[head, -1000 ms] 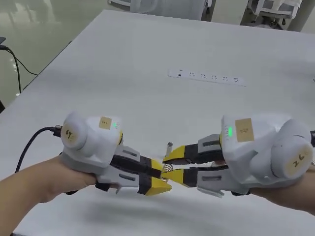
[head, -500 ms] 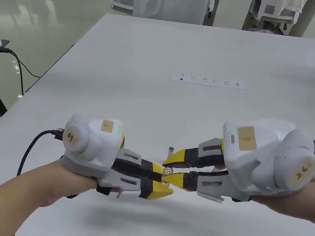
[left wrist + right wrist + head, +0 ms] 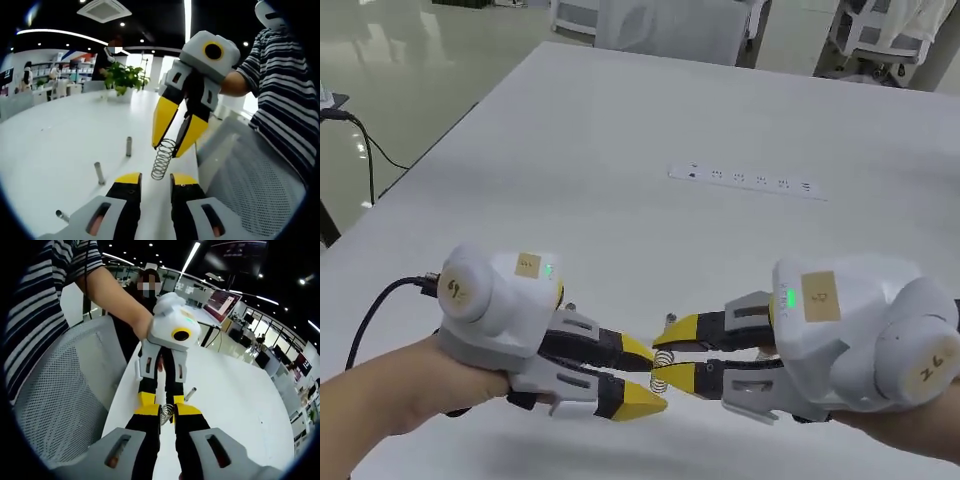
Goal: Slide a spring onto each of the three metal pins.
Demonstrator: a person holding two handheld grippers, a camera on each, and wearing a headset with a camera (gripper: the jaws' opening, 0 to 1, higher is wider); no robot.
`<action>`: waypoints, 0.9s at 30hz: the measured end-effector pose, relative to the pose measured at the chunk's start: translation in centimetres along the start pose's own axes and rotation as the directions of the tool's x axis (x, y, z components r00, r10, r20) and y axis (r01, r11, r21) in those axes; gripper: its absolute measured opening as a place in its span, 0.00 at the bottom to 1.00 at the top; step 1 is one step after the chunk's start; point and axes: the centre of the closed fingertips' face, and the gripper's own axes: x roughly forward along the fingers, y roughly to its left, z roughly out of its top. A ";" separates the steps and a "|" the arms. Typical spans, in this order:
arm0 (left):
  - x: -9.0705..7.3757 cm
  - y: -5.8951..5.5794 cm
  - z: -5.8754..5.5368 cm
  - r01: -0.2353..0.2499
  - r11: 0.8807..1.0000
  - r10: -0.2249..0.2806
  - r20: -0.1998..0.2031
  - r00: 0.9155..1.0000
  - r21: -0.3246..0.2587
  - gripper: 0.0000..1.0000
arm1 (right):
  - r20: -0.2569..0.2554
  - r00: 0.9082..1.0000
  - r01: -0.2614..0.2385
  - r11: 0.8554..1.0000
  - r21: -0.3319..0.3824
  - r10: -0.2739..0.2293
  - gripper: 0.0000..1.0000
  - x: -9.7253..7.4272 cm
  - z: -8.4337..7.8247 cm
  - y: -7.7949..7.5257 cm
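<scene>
Right gripper [image 3: 167,148] comes in from the top of the left gripper view with its yellow jaws drawn narrow, pinching the far end of the spring [image 3: 162,160]. Left gripper [image 3: 156,178] faces it tip to tip. Its jaws stand a little parted, and the spring's near end lies in the gap between them with a sliver of space on each side. The spring hangs in the air between the two grippers, above the white table [image 3: 55,135].

Three pins are on the table, left of the spring in the left gripper view, and all are bare. Far pin [image 3: 128,146] and middle pin [image 3: 100,173] stand upright, apart from each other. Near pin [image 3: 61,215] sits low at the view's edge and looks tilted.

In the head view a power strip [image 3: 745,182] lies on the table well beyond the grippers, and a black cable [image 3: 380,300] trails from the left gripper's body
</scene>
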 end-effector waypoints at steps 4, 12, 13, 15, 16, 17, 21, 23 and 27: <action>-0.5 0.1 -0.3 -0.013 1.000 0.013 -0.006 1.000 -0.009 0.17 | -0.001 1.000 0.008 1.000 0.004 -0.008 0.07 -0.1 -0.1 -0.3; -1.3 0.5 -0.4 -0.047 0.998 0.047 0.005 0.999 -0.039 0.24 | -0.002 1.000 0.017 1.000 0.010 -0.017 0.07 -0.1 -0.3 -0.5; -1.4 0.5 -0.5 -0.049 0.998 0.049 0.005 0.999 -0.037 0.24 | -0.003 1.000 0.018 1.000 0.011 -0.018 0.07 -0.1 -0.4 -0.5; -1.4 0.5 -0.4 -0.052 0.998 0.052 0.007 0.999 -0.039 0.24 | -0.006 1.000 0.016 1.000 0.014 -0.016 0.07 0.0 -0.5 -0.4; -1.4 0.5 -0.4 -0.052 0.998 0.053 0.008 0.999 -0.040 0.24 | -0.009 1.000 0.017 1.000 0.010 -0.017 0.07 -0.1 -0.6 -0.4; -1.4 0.5 -0.4 -0.053 0.998 0.054 0.009 0.999 -0.041 0.24 | -0.011 1.000 0.018 1.000 0.009 -0.018 0.07 -0.1 -0.6 -0.4; -1.5 0.3 -0.5 -0.056 0.997 0.057 0.006 0.998 -0.046 0.26 | -0.014 1.000 0.023 1.000 0.008 -0.023 0.07 -0.2 -0.8 -0.5; -1.6 0.4 -0.6 -0.060 0.997 0.060 0.001 0.998 -0.048 0.27 | -0.014 0.999 0.029 1.000 0.009 -0.028 0.07 -0.3 -0.9 -0.6; -2.2 0.6 -0.7 -0.076 0.995 0.076 0.002 0.997 -0.060 0.30 | -0.026 0.999 0.047 0.999 0.011 -0.046 0.07 -0.3 -1.3 -1.1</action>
